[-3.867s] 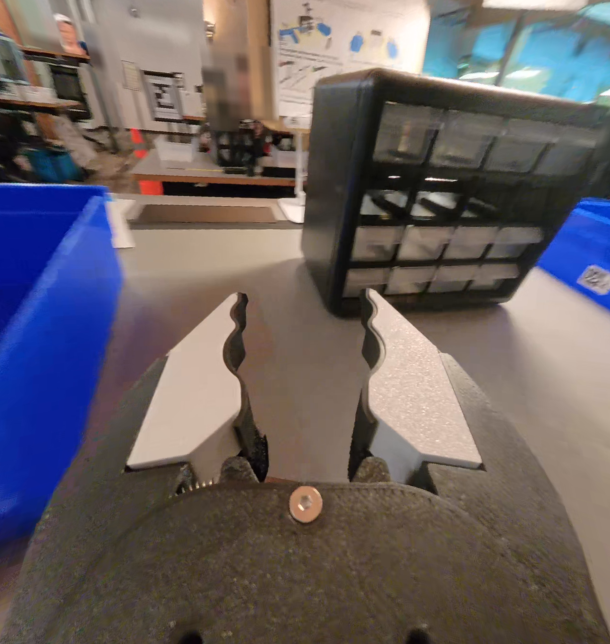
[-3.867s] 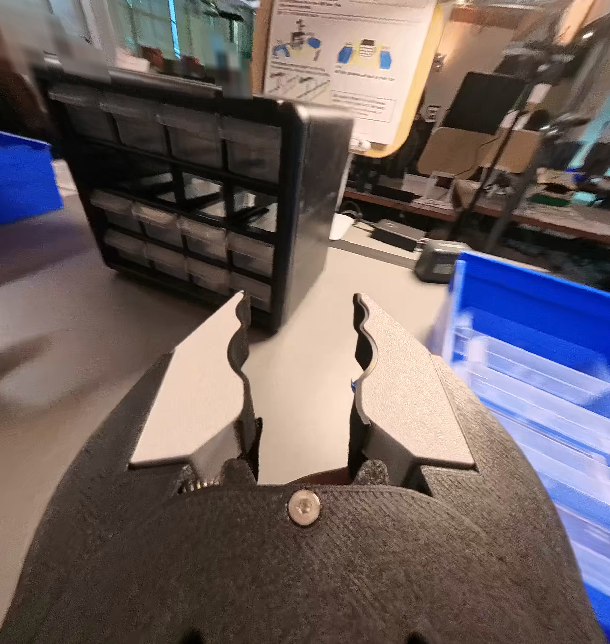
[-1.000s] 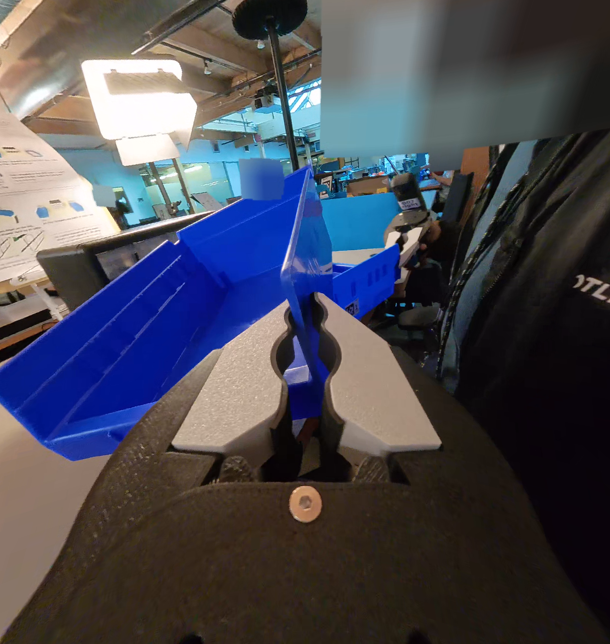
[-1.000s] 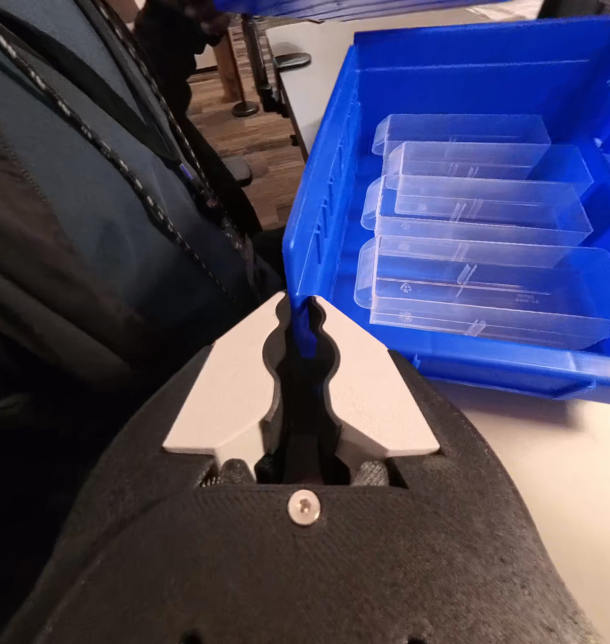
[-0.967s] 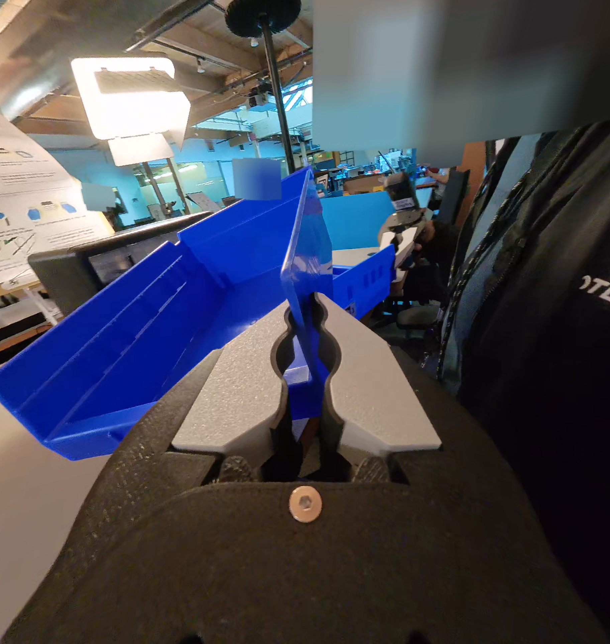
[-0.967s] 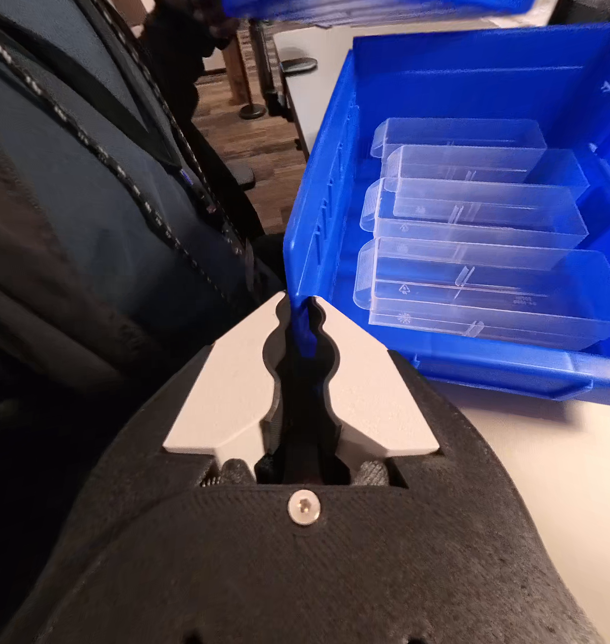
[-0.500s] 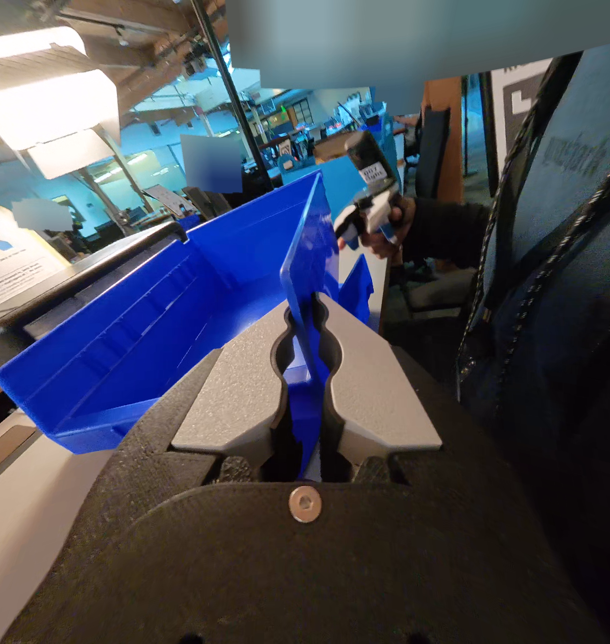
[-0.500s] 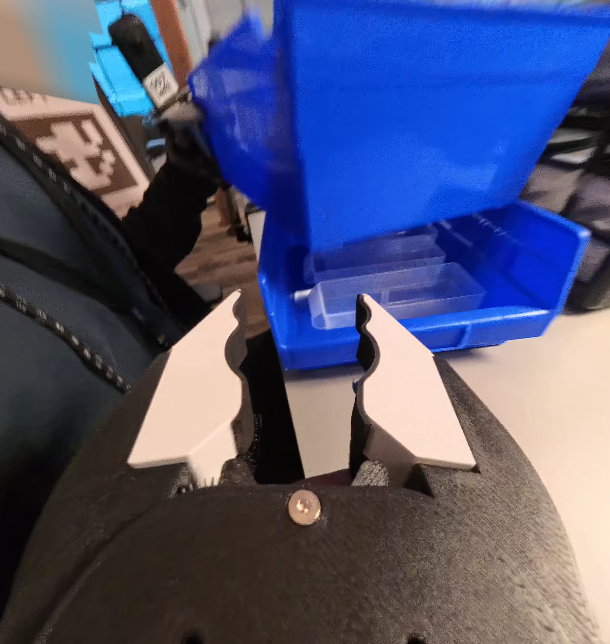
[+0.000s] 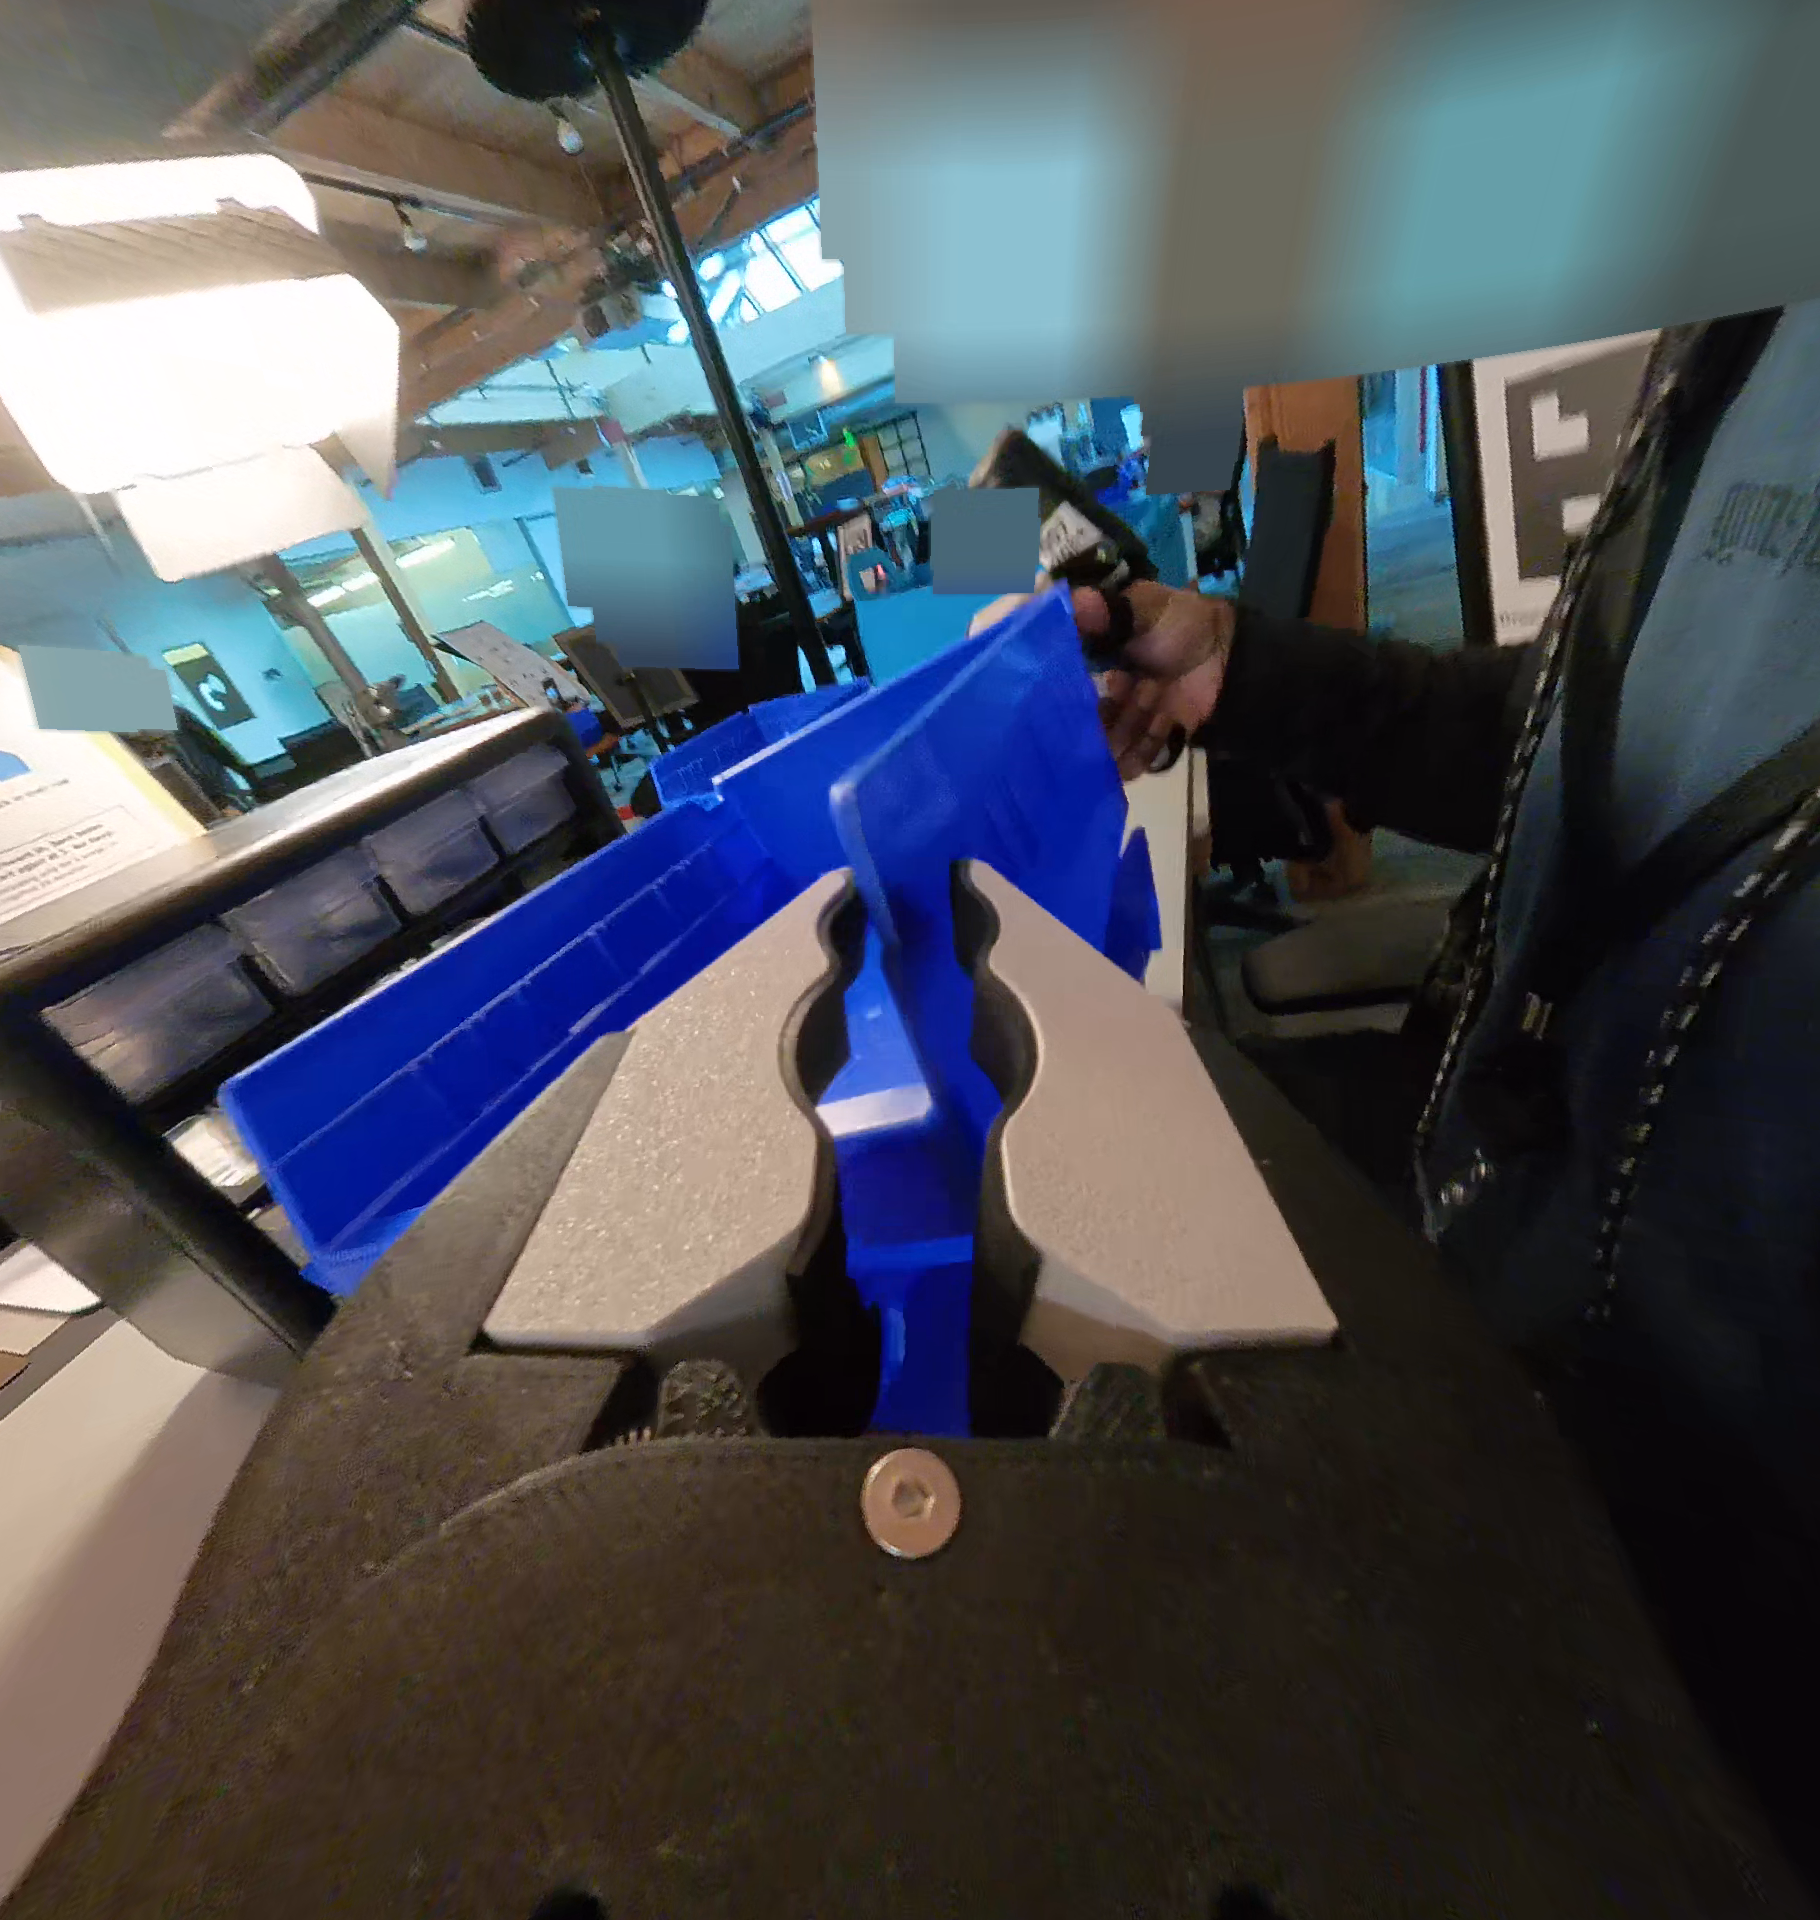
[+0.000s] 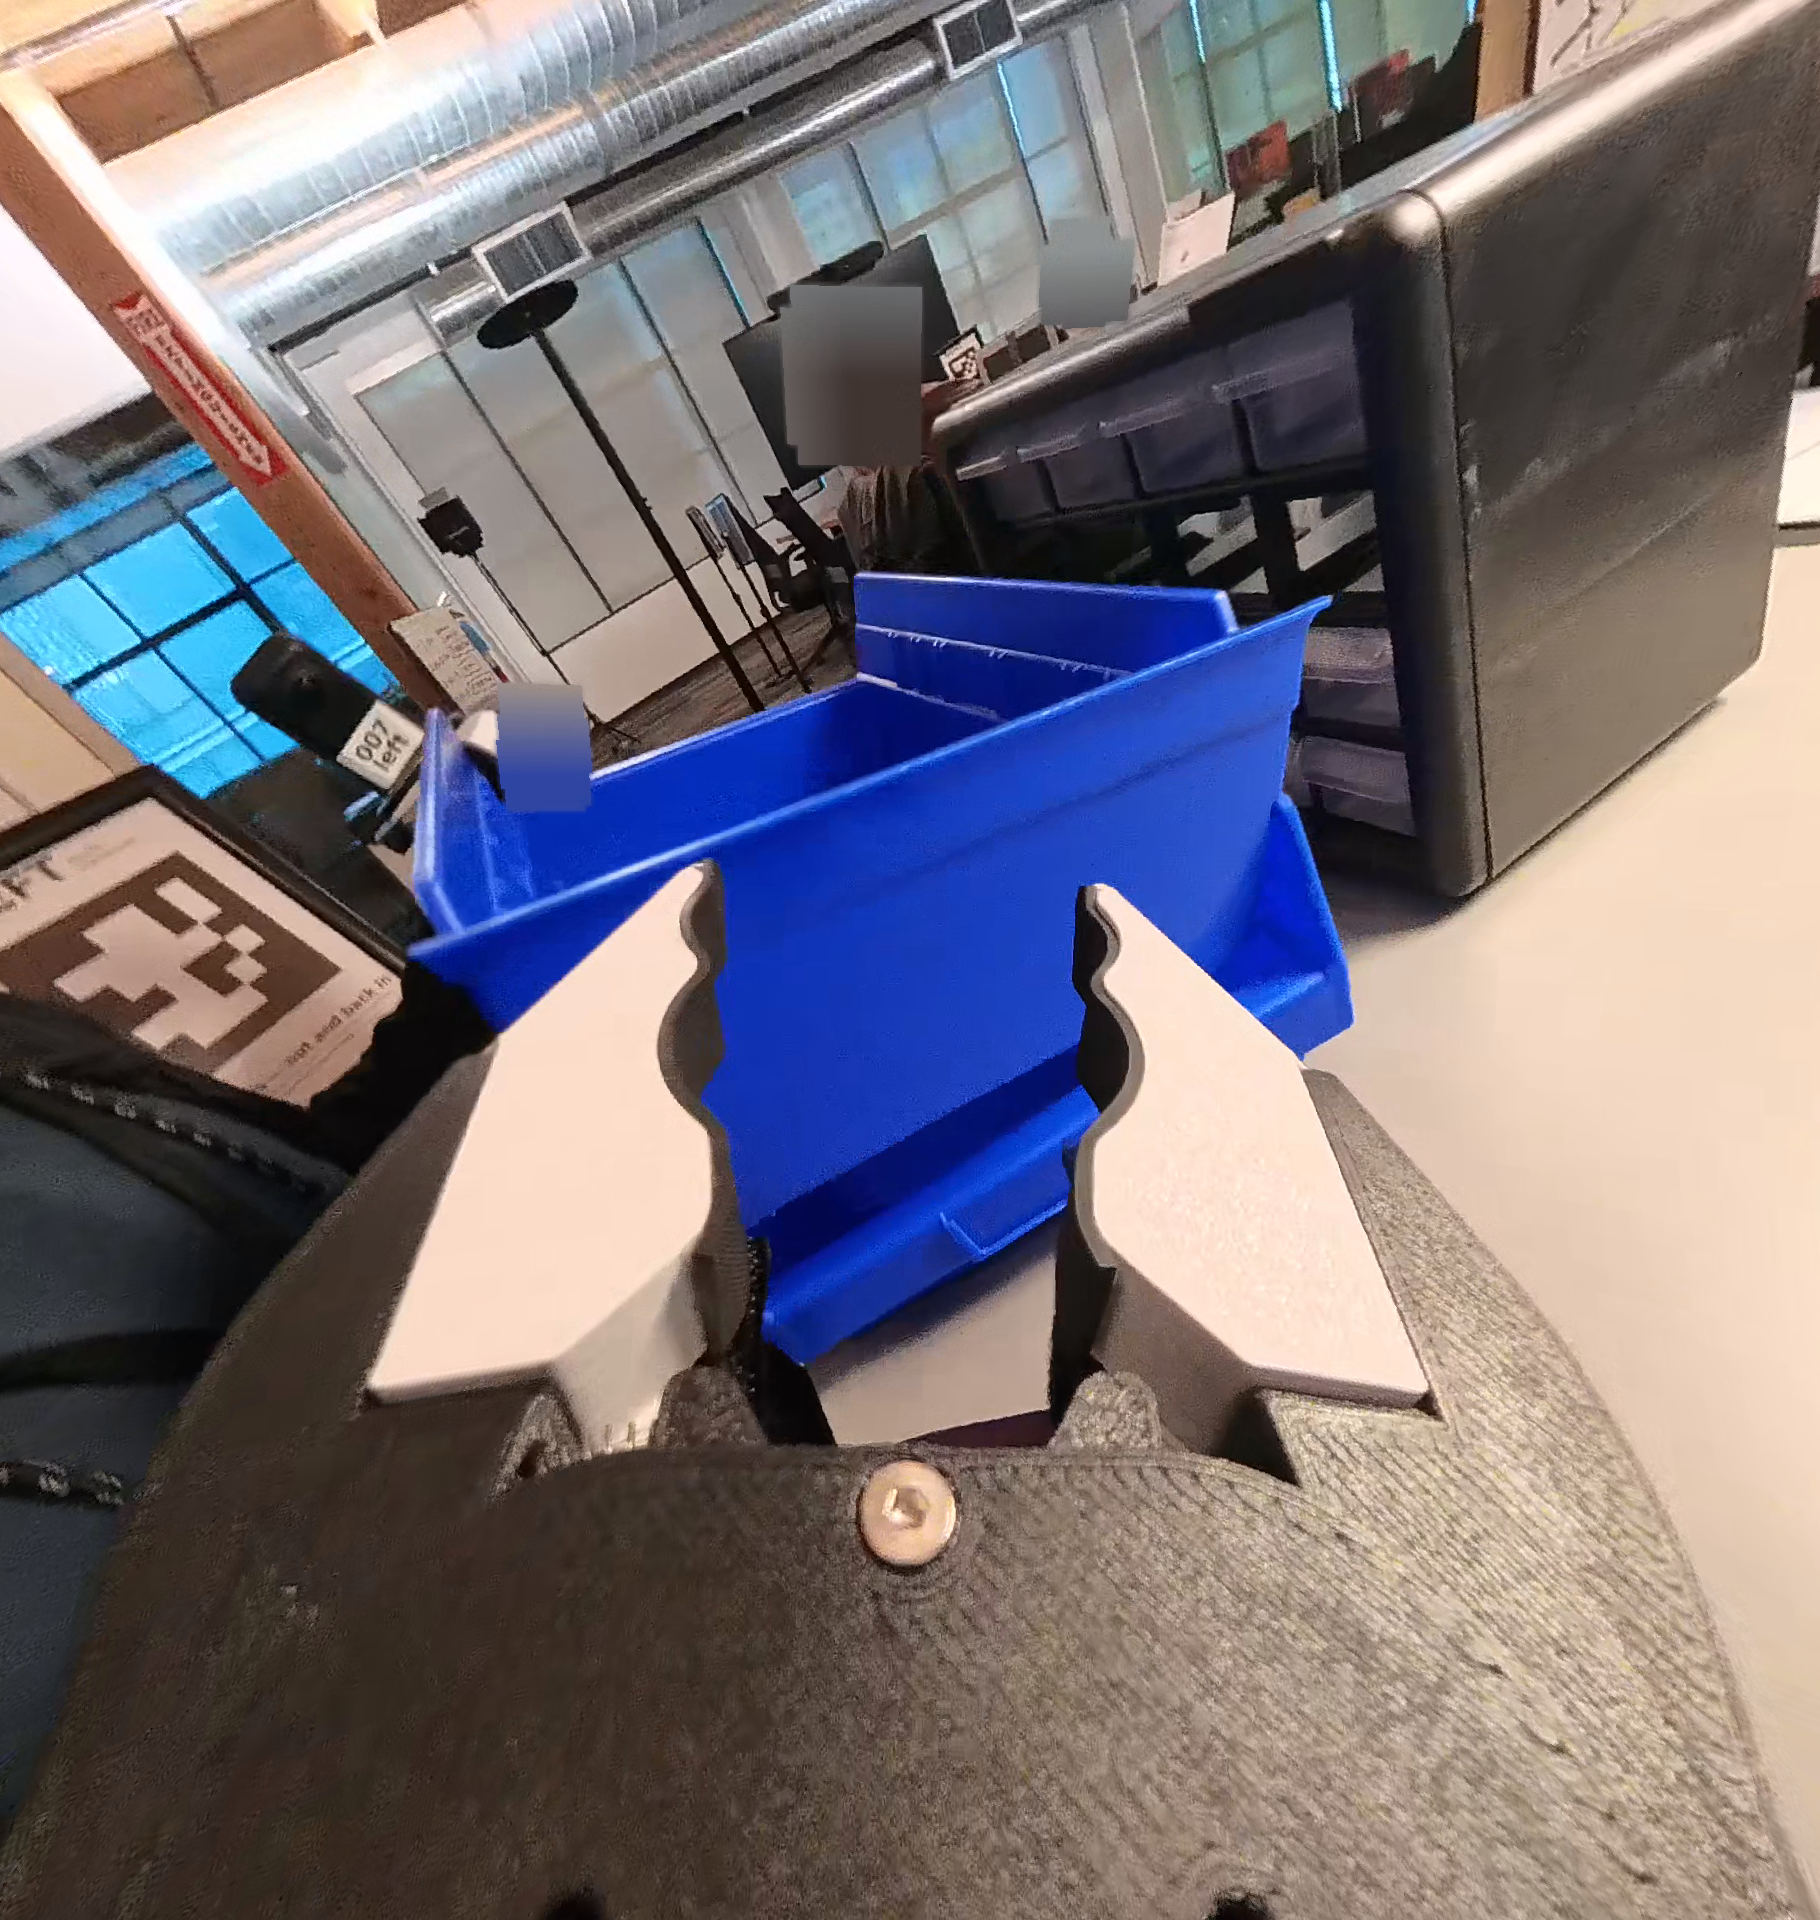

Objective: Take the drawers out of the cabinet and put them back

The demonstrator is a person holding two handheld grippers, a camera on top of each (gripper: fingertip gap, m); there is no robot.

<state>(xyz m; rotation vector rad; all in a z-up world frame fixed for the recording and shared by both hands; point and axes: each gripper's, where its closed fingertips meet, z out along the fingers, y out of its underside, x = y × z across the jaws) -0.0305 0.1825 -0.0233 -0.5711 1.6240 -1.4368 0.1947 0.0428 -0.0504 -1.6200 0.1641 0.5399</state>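
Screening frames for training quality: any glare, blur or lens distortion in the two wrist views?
Left wrist view: a ceiling light panel is blown out at upper left, the blue bin edges are slightly smeared, straight lines bow from the wide angle. Right wrist view: even light, no glare, the cabinet leans with fisheye, soft blur on the bin wall.

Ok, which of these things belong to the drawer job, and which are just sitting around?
Job:
- black cabinet
- clear drawers in it
- tilted blue bin, probably; its wall stands between the left gripper fingers
- lower blue bin, probably
- right gripper, open

Lying about:
- black light stand
- marker board
- poster
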